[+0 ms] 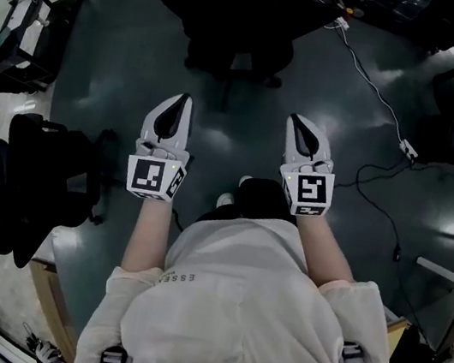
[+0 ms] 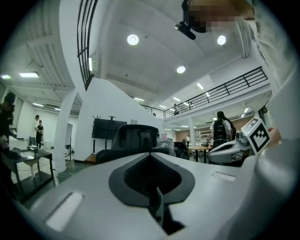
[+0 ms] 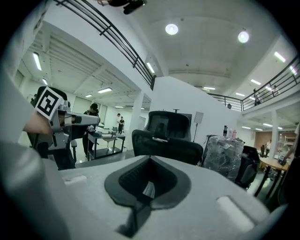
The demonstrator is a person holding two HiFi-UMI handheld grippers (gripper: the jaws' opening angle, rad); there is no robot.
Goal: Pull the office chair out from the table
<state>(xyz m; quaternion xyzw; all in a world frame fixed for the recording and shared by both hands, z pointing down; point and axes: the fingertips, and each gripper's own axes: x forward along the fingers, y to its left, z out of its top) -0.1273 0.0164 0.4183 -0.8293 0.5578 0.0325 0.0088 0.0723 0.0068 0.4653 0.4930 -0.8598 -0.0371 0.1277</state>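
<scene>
The black office chair (image 1: 238,22) stands on the dark floor straight ahead of me, at the top middle of the head view. Both gripper views show it with its back toward me: in the left gripper view (image 2: 133,140) and in the right gripper view (image 3: 166,136). My left gripper (image 1: 186,100) and right gripper (image 1: 295,119) are held out side by side, short of the chair and not touching it. Both are shut with nothing between the jaws. The left gripper (image 2: 150,154) points level at the chair; the right gripper (image 3: 151,159) points slightly downward at it.
A second black chair (image 1: 26,184) stands at my left beside a wooden table edge (image 1: 51,293). Cables (image 1: 374,89) and a power strip (image 1: 408,149) lie on the floor to the right. A shelf rack (image 1: 21,18) is at far left. A plastic-wrapped bundle (image 3: 225,154) stands right of the chair.
</scene>
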